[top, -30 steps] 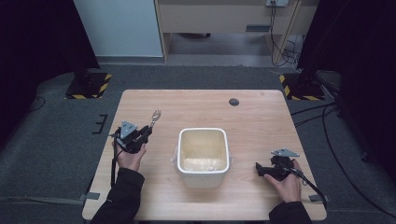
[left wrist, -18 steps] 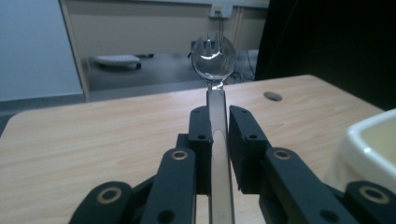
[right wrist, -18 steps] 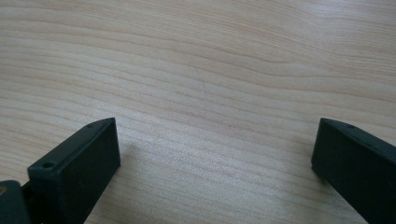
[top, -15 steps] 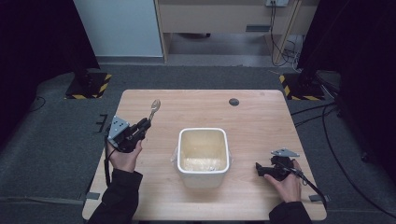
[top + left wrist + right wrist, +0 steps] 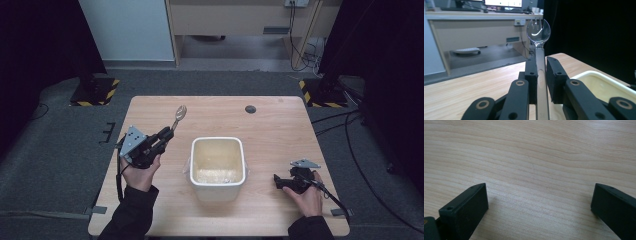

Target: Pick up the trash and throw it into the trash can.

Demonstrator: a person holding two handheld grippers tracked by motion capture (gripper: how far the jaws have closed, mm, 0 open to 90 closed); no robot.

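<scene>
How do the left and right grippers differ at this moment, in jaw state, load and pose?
The left gripper has its jaws shut on the handle of a clear plastic spork; the right gripper has its jaws spread wide with nothing between them. The left gripper is held up, angled away from the person beside the white bin; the right gripper sits low over the bare wooden table. Both have black jaws and a grey plate on top.

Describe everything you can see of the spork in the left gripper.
The spork looks like clear, glossy plastic: a rounded bowl with short tines at its tip and a flat, narrow handle. The left gripper is shut on the handle, a black pad pressing each side. Seen from above, the spork points away from the person, left of the cream tub; nothing else touches it.
</scene>
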